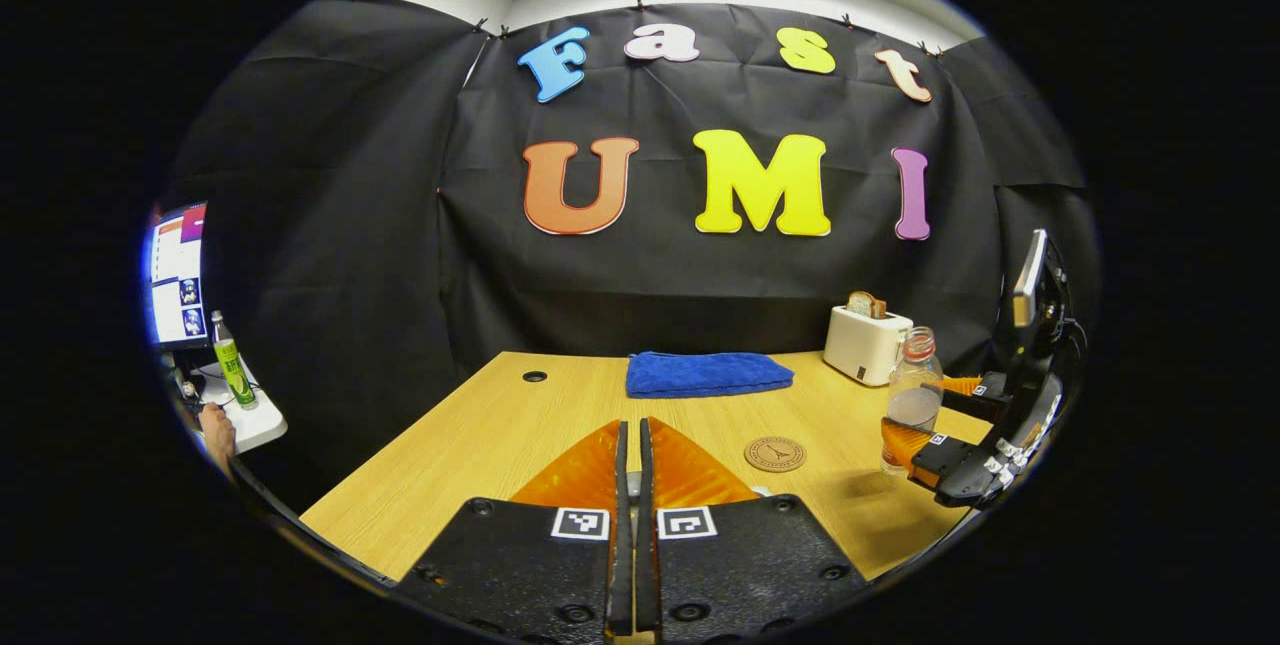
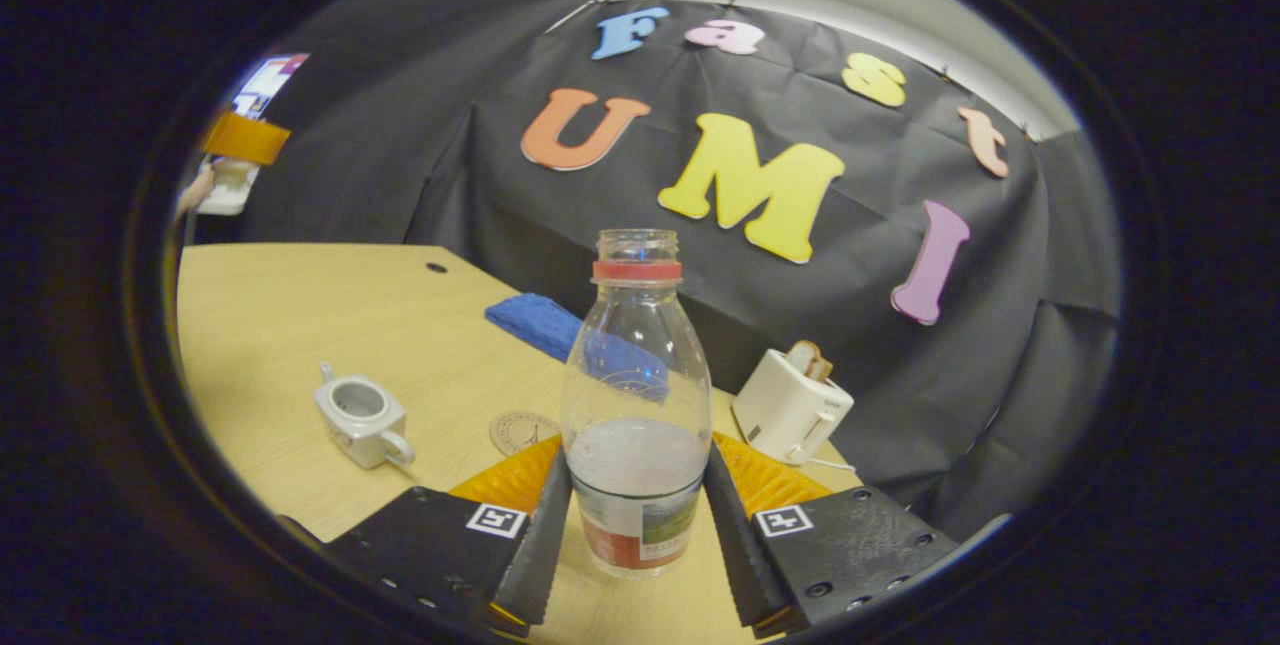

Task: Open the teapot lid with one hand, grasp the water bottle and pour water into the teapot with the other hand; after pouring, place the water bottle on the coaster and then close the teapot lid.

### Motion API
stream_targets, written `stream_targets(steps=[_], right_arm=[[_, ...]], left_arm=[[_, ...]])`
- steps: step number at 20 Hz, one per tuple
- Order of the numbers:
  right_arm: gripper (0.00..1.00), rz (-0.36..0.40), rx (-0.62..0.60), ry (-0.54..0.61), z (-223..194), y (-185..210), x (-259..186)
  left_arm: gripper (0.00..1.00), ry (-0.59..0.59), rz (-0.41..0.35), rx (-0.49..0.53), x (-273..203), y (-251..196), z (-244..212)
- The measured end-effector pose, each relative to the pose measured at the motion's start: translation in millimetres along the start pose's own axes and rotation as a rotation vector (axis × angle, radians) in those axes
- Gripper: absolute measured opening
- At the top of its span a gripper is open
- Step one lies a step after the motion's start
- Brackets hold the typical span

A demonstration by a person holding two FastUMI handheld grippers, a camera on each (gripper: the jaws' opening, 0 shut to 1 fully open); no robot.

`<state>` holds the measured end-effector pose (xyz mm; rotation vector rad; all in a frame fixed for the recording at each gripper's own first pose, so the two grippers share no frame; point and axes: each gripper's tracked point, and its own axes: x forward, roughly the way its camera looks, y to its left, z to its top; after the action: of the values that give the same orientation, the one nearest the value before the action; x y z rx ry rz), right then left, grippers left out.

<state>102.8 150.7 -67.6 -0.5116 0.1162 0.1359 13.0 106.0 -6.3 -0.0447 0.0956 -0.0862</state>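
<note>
The right gripper (image 2: 637,515) is clamping the uncapped water bottle (image 2: 636,395) between both fingers; the left gripper (image 1: 630,485) is hanging with fingers nearly together, the coaster (image 1: 775,453) lying just ahead

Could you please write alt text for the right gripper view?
The right gripper grips an uncapped water bottle, partly full, upright on the wooden table. Behind sit an open teapot, a coaster, a blue cloth and a toaster.
</note>
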Motion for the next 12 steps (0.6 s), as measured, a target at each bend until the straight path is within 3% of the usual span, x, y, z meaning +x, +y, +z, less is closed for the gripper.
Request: stream_targets(steps=[4,12], right_arm=[[0.68,-0.002,-0.256,0.037,-9.2,23.1,5.9],[0.69,-0.104,-0.714,0.021,-11.6,36.2,20.5]], left_arm=[[0.04,-0.016,-0.005,-0.012,-5.9,6.0,5.0],[0.04,-0.017,0.008,-0.034,-4.2,21.3,3.3]])
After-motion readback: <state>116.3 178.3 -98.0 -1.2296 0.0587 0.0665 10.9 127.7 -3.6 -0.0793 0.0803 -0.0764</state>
